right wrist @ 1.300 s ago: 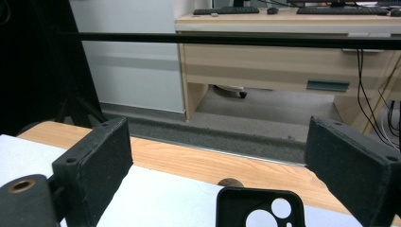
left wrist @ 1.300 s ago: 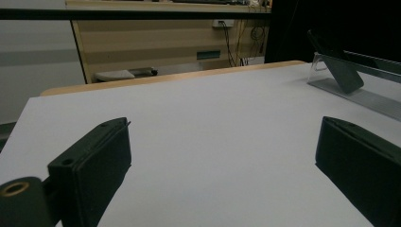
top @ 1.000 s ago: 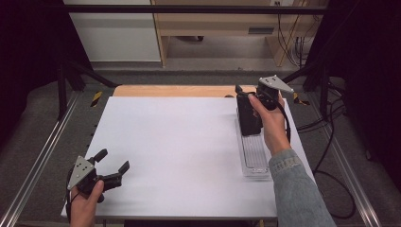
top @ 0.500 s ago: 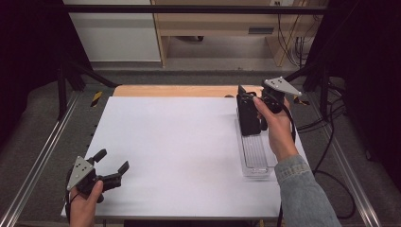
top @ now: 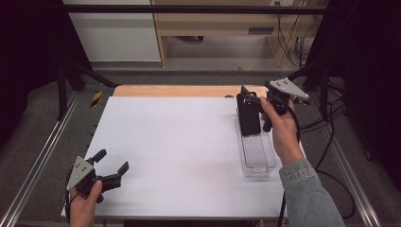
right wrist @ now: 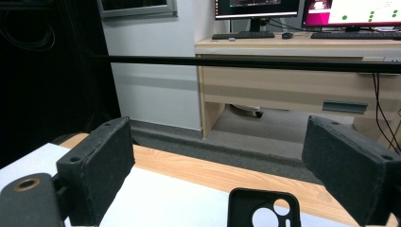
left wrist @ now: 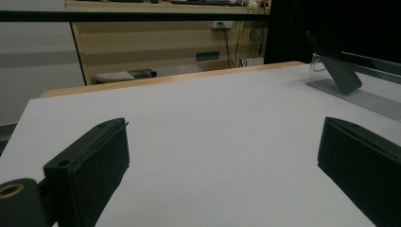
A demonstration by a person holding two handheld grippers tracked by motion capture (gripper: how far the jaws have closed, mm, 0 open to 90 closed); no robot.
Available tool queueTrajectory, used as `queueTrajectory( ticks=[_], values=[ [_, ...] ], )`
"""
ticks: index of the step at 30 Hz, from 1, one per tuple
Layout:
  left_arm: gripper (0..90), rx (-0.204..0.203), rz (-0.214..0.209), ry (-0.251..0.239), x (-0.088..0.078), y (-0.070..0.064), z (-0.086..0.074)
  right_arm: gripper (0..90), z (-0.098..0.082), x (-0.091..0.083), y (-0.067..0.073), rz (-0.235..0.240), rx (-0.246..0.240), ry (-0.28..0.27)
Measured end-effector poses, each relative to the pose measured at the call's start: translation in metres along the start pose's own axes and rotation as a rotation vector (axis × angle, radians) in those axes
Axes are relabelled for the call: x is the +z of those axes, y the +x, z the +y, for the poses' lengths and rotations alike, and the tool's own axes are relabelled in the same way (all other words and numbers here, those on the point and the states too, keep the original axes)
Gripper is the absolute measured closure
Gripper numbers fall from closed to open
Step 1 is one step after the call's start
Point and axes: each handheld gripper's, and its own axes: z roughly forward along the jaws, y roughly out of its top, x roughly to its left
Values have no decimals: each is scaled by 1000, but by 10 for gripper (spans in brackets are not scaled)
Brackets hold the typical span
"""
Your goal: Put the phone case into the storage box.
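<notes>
White table sheet [top: 179, 151] wide and bare across the middle, smooth and matt, with a strip of pale wood [top: 175, 90] at its far edge. Over on the right side lies a clear plastic tray [top: 257, 158], long and narrow, ribbed on its floor, see-through walls. A black phone case [top: 248, 115] stands in the tray's far end, leaning, its far end tilted up off the tray floor. The right gripper view gives the case's top end [right wrist: 264, 208]: rounded corners, a camera cutout with round holes, matt black.

The right gripper [top: 253, 97] is up at that far end, just above and beside the case, jaws apart; in its own view the two black padded blocks stand wide with the case low between them, not clamped on it. Whether a jaw touches the case, I cannot tell. The grey three-cornered plate [top: 286, 88] sits on top, a denim sleeve [top: 307, 189] comes in below.

The left gripper [top: 112, 166] rests at the near left corner of the sheet, well apart from the tray, jaws open too, nothing between them but bare sheet. From its view the tray [left wrist: 359, 90] and leaning case [left wrist: 338, 66] sit far off to the right.

Around: metal rails [top: 42, 156] along both table sides, cables [top: 331, 127] trailing right, a wooden desk [right wrist: 302, 90] beyond with monitors [right wrist: 257, 8] and keyboards.
</notes>
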Motion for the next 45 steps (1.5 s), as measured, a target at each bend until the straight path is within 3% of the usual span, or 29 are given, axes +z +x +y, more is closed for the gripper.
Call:
queueTrajectory(
  ticks=[11,28,45],
  values=[
    [31,-3,1,-2,-1,1,0,94,-2,-11,-5,-11,-13,14],
    [31,0,21,-7,-3,3,0,98,2,-35,-16,-16,-37,-12],
    [32,11,23,-13,-4,4,-1,96,-1,-55,-30,-7,-29,8]
  ],
)
